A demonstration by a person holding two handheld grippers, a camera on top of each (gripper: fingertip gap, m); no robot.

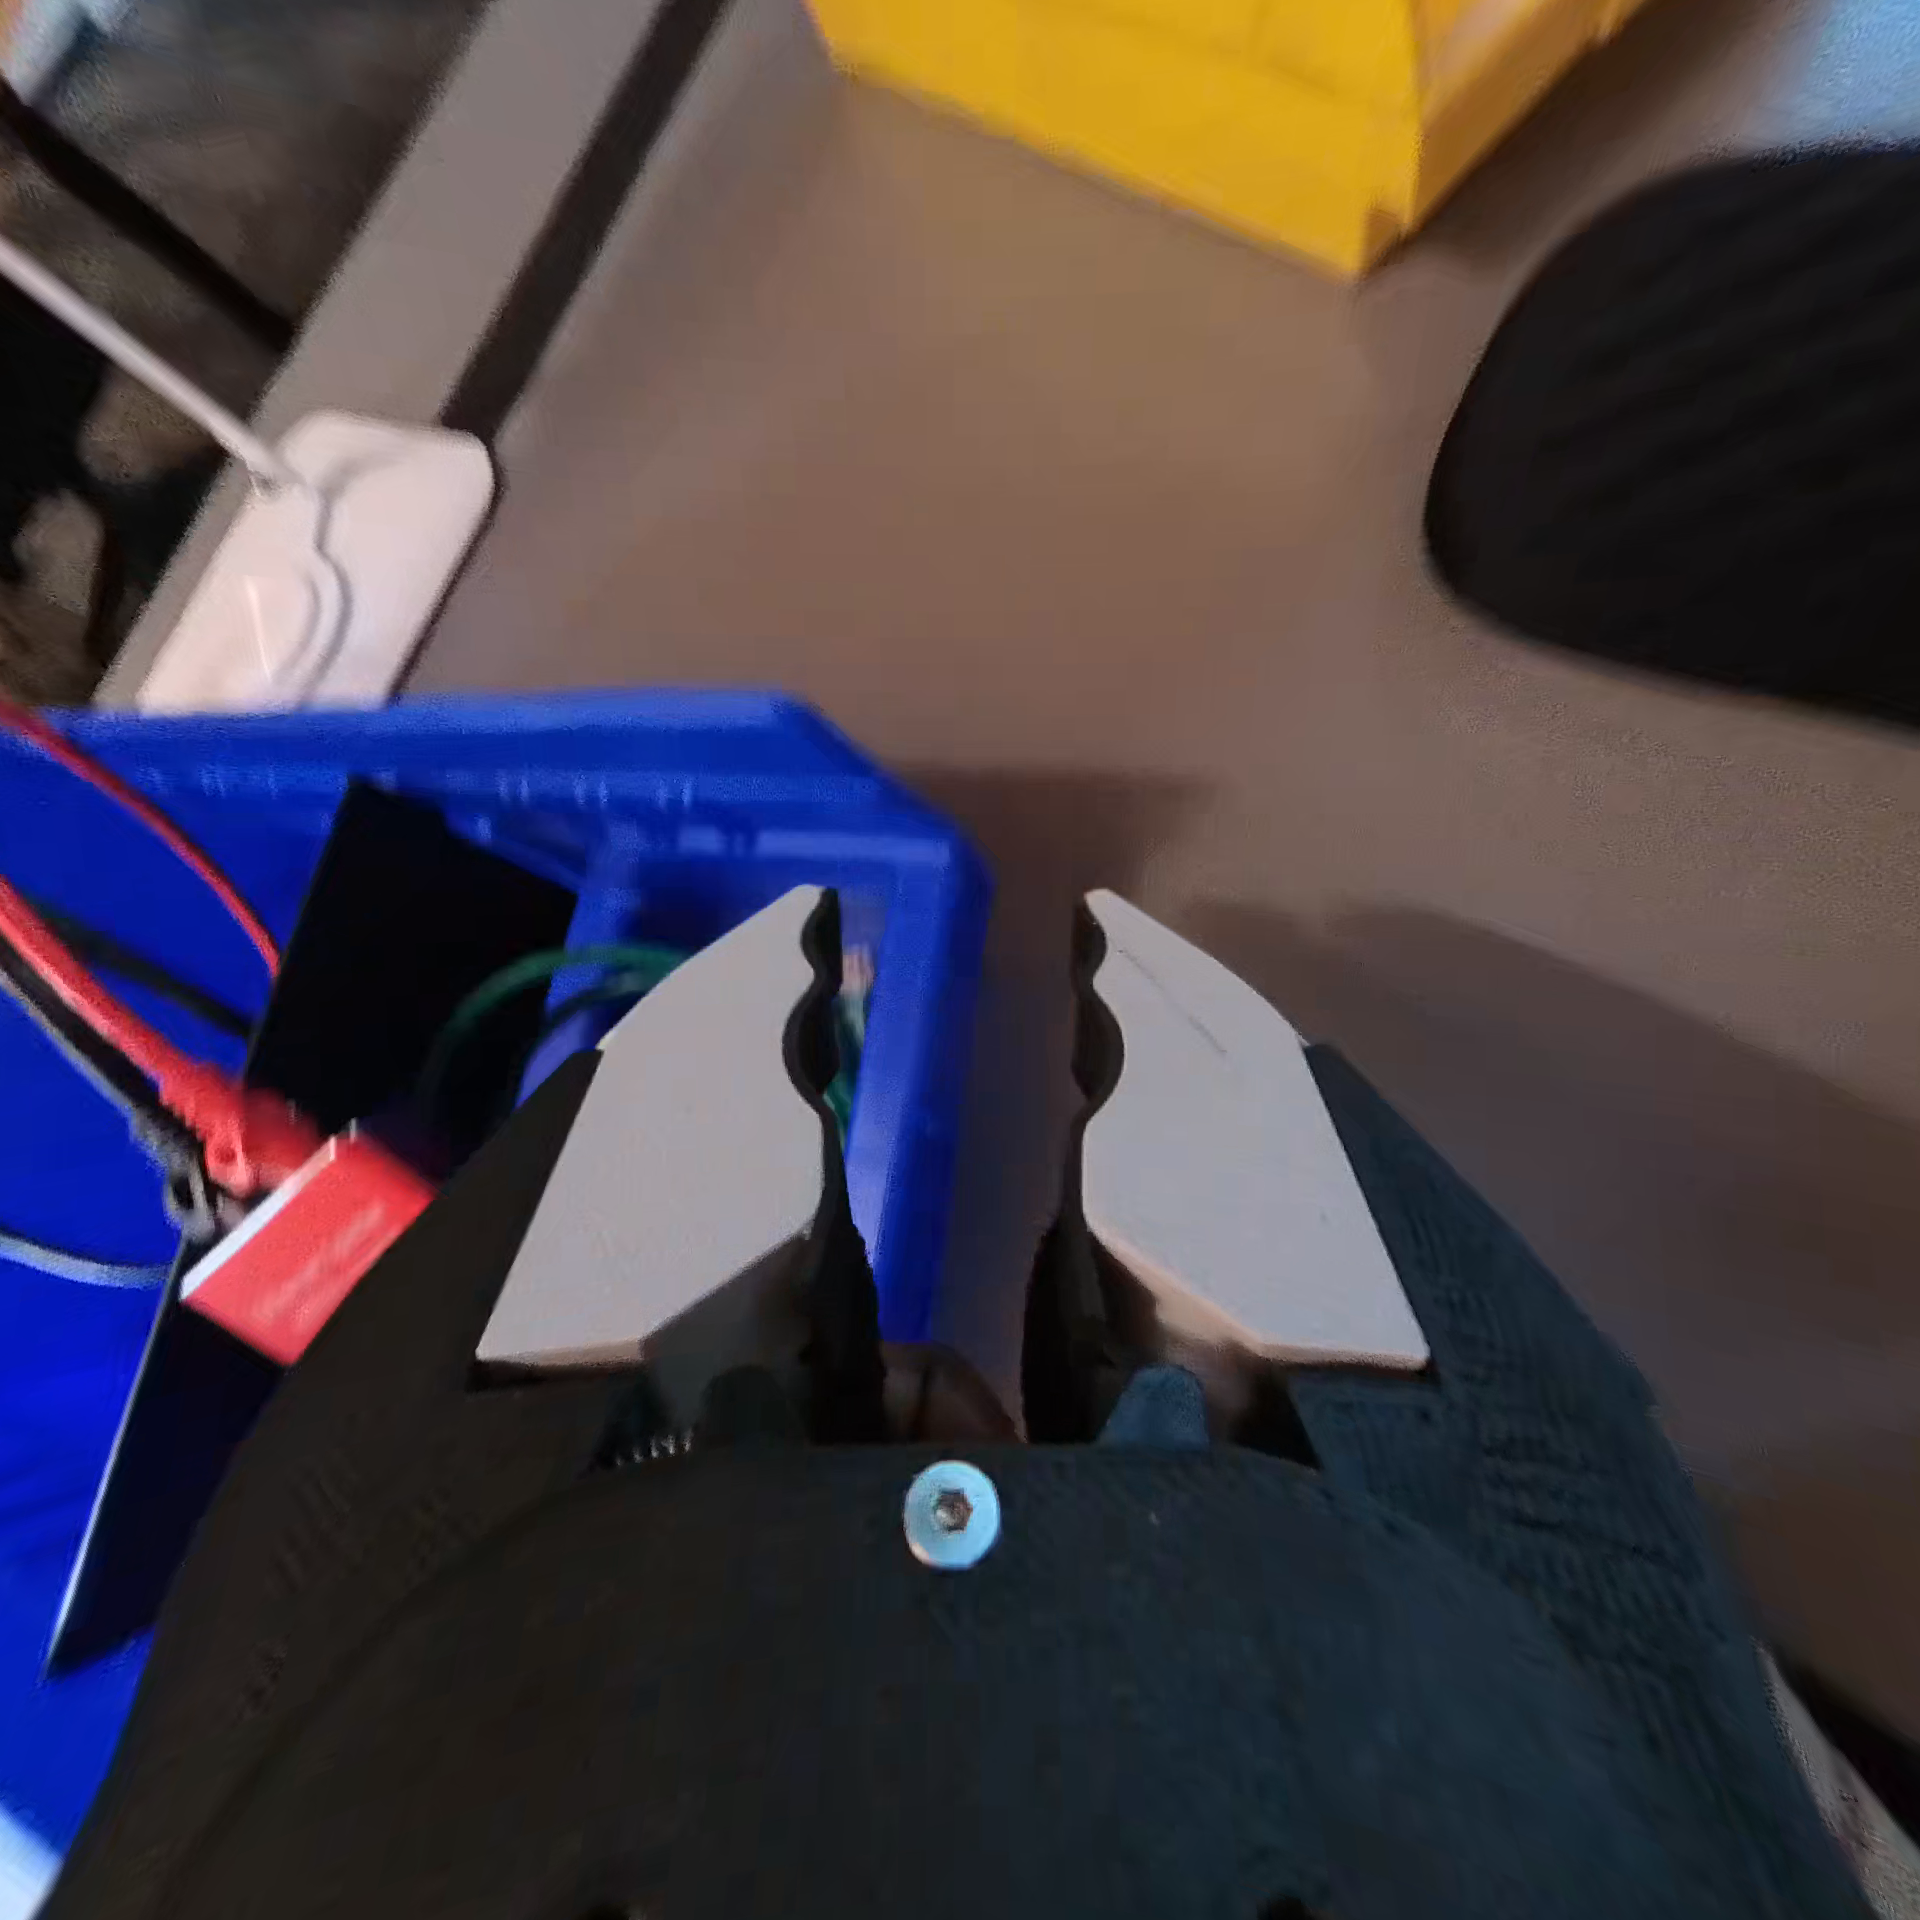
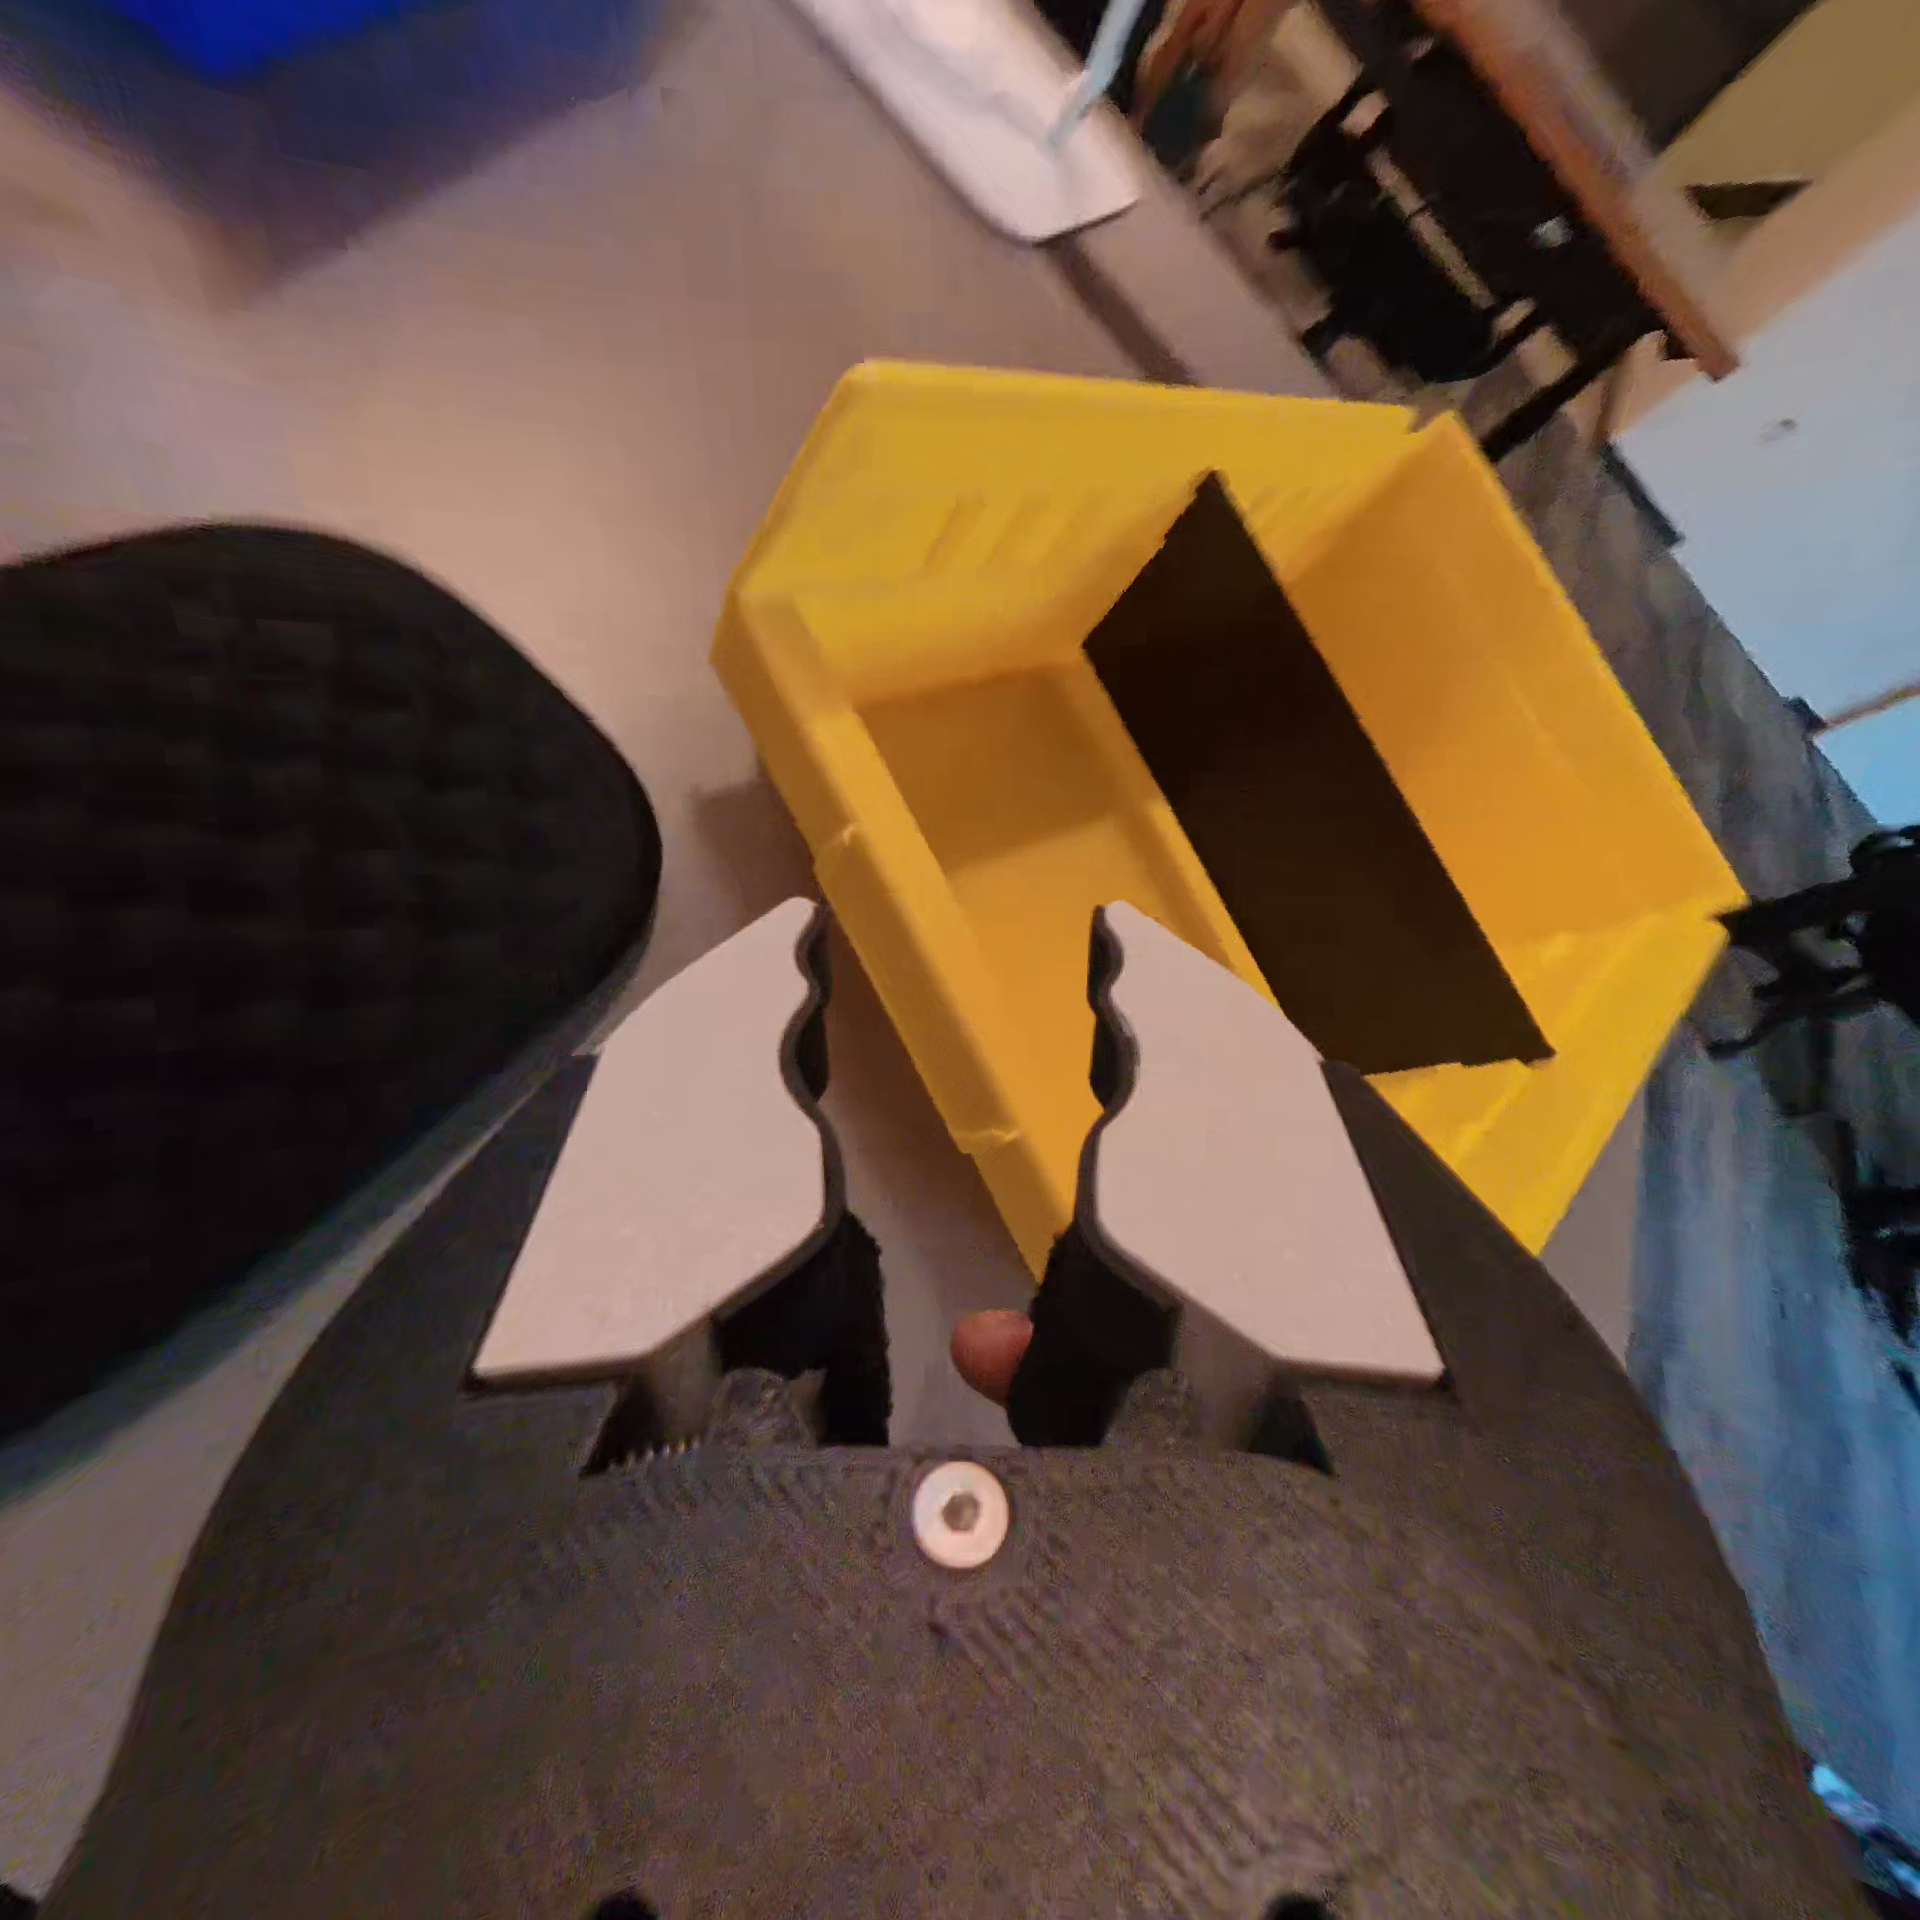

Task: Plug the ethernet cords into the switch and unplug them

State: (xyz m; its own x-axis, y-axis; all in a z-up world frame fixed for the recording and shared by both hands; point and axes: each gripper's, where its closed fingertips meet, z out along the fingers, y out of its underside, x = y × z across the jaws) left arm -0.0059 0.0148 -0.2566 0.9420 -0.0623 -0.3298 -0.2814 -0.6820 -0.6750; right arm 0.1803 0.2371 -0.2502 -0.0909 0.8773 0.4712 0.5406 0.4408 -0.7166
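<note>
Item: red ethernet cord (image 1: 125,1023), lying in the blue bin (image 1: 925,1039) on my table (image 1: 1039,520), plug end at a small red box (image 1: 307,1242). Long axis runs upper-left to lower-right. Likely light and limp; I'd grip the stiff plug boot. Left gripper (image 1: 956,914) and right gripper (image 2: 956,925): both gaping, empty.

A workshop or lab bench: plastic parts bins, blue (image 1: 623,790) and yellow (image 2: 935,540) (both with dividers), cables.
</note>
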